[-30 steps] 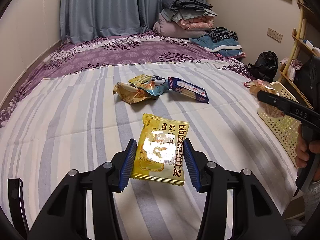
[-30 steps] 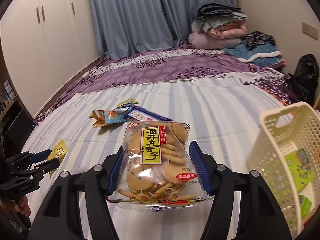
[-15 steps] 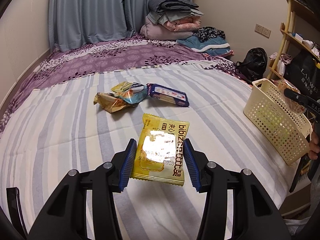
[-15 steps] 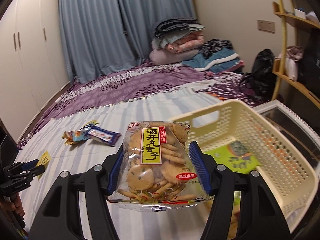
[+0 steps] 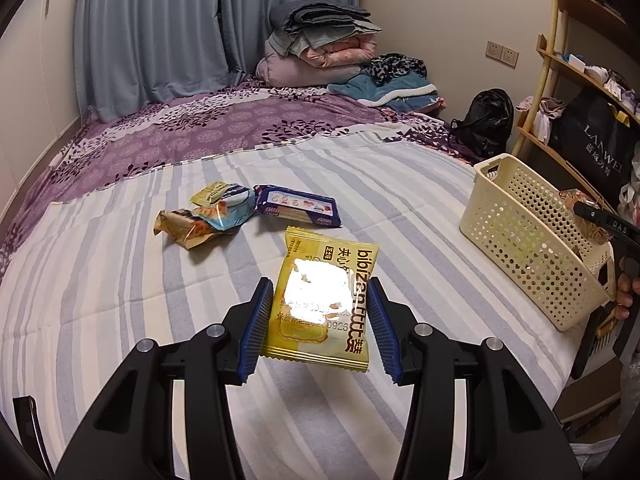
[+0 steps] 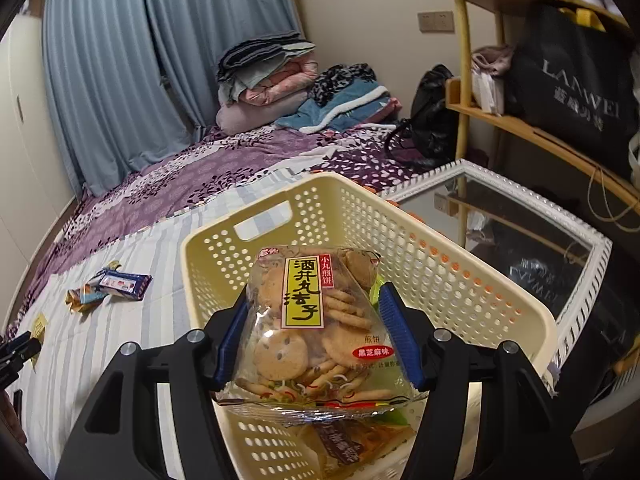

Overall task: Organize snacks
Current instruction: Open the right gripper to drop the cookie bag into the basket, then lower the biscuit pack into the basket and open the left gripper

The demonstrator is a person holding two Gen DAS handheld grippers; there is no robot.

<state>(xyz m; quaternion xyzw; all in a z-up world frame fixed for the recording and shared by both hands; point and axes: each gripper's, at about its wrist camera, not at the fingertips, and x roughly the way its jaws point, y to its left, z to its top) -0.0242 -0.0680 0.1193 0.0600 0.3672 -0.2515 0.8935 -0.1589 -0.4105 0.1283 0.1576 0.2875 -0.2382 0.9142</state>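
Right gripper (image 6: 316, 336) clamped clear bag of round crackers (image 6: 316, 320) directly over cream perforated plastic basket (image 6: 460, 280); left gripper (image 5: 318, 322), gripping yellow foil snack packet (image 5: 324, 300), sat farther off.

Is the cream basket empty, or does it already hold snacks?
Not empty: the cream basket already holds packets on its floor, under the cracker bag.

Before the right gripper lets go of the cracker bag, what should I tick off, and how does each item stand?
1. Right gripper shut on cracker bag: ok.
2. Cracker bag above the basket opening: ok.
3. Room left in the basket: ok, though packets already lie on its floor.
4. Left gripper shut on yellow snack packet: ok.
5. Left gripper away from the basket: ok.
6. All snacks collected: not ok; blue packet and a crumpled packet lie on the striped bedsheet.
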